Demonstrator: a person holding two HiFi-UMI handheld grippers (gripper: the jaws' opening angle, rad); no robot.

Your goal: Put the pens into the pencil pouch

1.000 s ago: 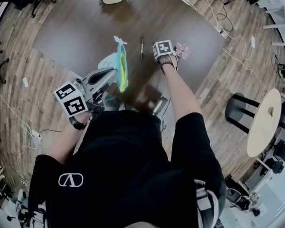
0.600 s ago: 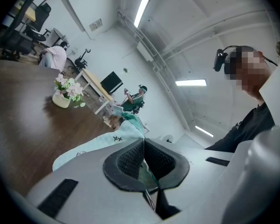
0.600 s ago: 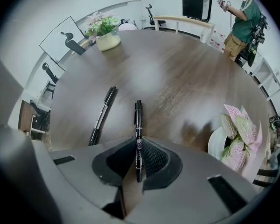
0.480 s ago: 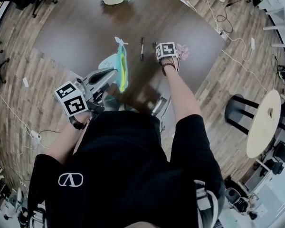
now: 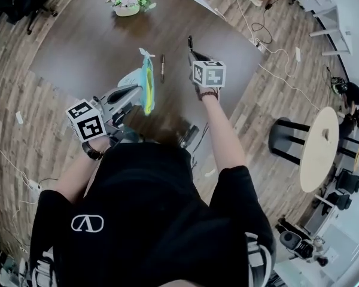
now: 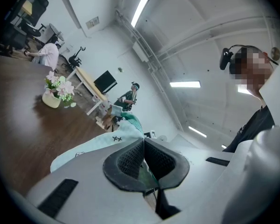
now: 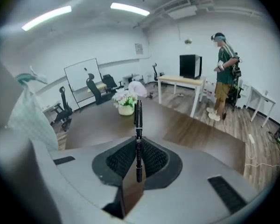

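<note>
Raised off the table [image 5: 96, 46], a black pen [image 7: 138, 125] is clamped in the just-closed right gripper [image 7: 138, 160]; the pencil pouch [image 5: 146, 85] is pinched by the left gripper [image 5: 131, 93]. Held endwise, the pen could be pivoted past the opening.

The pencil pouch [image 6: 95, 146] lies mostly hidden behind the left gripper [image 6: 143, 155]; the held pen [image 5: 189, 42] partly vanishes behind the right gripper's [image 5: 195, 55] marker cube [image 5: 208, 73].

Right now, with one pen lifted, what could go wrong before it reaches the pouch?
The right hand-held gripper, whose jaws have just been closing, pinches the pen only at one end, so it may pivot or slip. The left hand-held gripper holds the pouch by one edge; its narrow mouth could be missed.
</note>
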